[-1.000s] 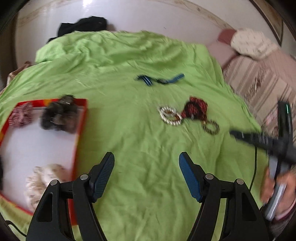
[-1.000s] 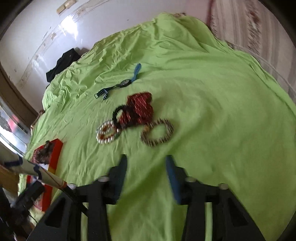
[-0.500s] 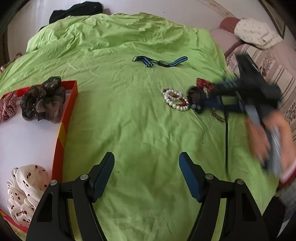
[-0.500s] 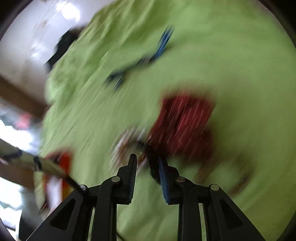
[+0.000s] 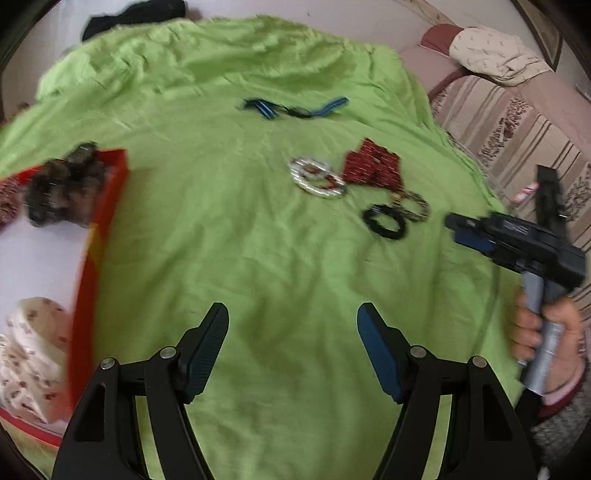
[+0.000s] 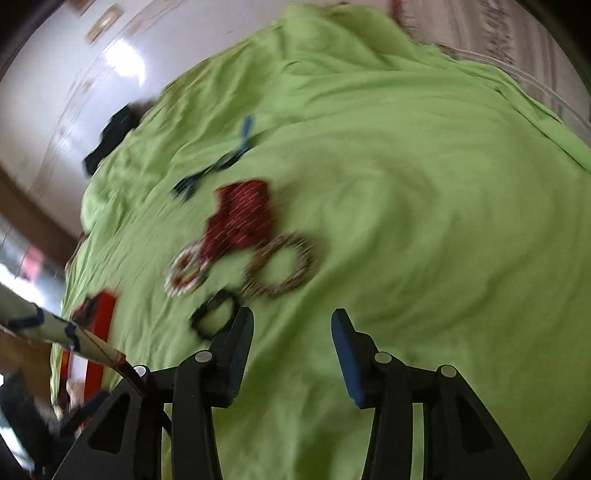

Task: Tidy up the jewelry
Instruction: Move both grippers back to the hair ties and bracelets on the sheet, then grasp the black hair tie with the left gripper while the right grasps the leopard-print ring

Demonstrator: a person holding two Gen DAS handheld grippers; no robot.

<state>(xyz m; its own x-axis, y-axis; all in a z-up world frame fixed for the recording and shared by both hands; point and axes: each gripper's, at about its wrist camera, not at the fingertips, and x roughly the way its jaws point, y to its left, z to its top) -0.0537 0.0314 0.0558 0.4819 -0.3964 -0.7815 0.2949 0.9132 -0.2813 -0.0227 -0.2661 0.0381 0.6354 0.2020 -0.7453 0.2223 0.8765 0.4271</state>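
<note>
On the green sheet [image 5: 229, 236] lie a pearl bracelet [image 5: 317, 179], a red beaded piece [image 5: 373, 166], a brown bead bracelet [image 5: 413, 206], a black ring-shaped band [image 5: 386, 221] and a blue-strapped watch [image 5: 295, 107]. A red-rimmed box [image 5: 99, 236] at the left holds a dark scrunchie [image 5: 62, 192] and a white spotted one [image 5: 29, 354]. My left gripper [image 5: 291, 347] is open and empty above bare sheet. My right gripper [image 6: 291, 343] is open and empty, just right of the black band [image 6: 216, 314]; it also shows in the left wrist view [image 5: 465, 229].
A striped pink cover [image 5: 517, 122] with a cream pillow [image 5: 491, 55] lies right of the sheet. Dark cloth [image 5: 136, 14] sits at the far edge by the white wall. In the right wrist view, the brown bracelet [image 6: 280, 269] and red piece [image 6: 242, 218] lie ahead.
My right gripper reached into the cluster with its jaws narrowed, then pulled back and opened. The black band now lies apart from the red piece, nearer to me. The left view shifted slightly.
</note>
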